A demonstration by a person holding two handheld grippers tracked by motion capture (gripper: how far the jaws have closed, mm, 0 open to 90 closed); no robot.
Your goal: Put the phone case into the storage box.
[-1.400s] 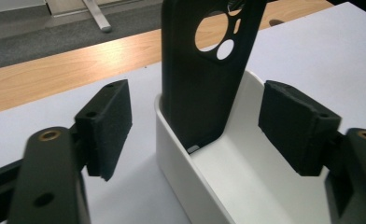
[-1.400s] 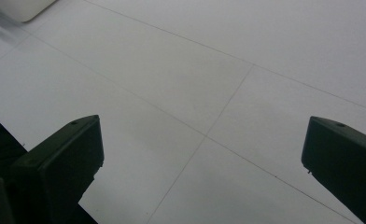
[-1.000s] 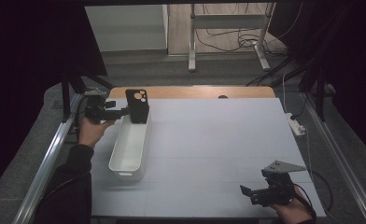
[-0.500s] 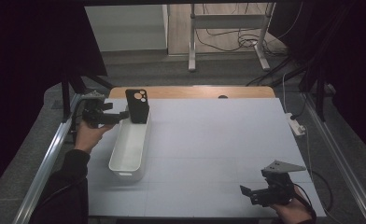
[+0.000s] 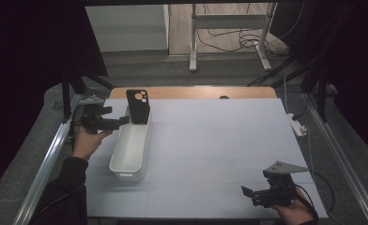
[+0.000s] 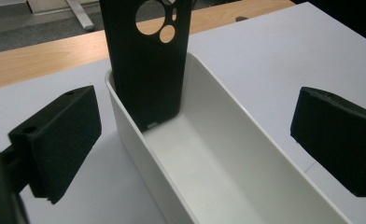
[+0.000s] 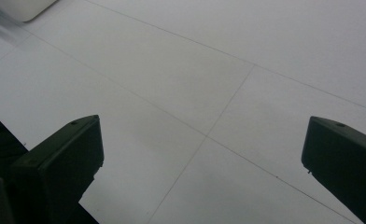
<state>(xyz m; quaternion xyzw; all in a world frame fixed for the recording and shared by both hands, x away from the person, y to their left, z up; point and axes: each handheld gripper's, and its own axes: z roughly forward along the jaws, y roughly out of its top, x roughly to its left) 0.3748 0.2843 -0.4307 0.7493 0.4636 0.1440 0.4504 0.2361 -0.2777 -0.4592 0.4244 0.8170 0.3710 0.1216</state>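
- High view first: a black phone case (image 5: 138,106) stands nearly upright at the far end of a long white bin (image 5: 129,149), its lower edge down inside and its back leaning on the bin's far end wall.
- Round camera cut-outs sit near the top of the case, and the wooden table edge (image 5: 196,92) shows through them in the left gripper view.
- On the person's left, the left gripper (image 5: 122,120) is held level just beside the bin's far end, pointing at the case.
- Its jaws have just been opening and now stand spread wide; in the left gripper view the case (image 6: 146,60) rises between and beyond them, touched by neither pad.
- That same view looks along the white bin (image 6: 246,135), whose inside holds nothing but the case.
- Near the front right corner of the grey-white mat (image 5: 219,140), well apart from the bin, the right gripper (image 5: 249,193) sits low in the person's hand with the grey three-cornered plate on top.
- In the right gripper view its jaws are spread too, with bare mat (image 7: 209,93) and its faint seam lines between them.
- A rounded corner of the bin (image 7: 22,7) peeks in at the top left of that view.
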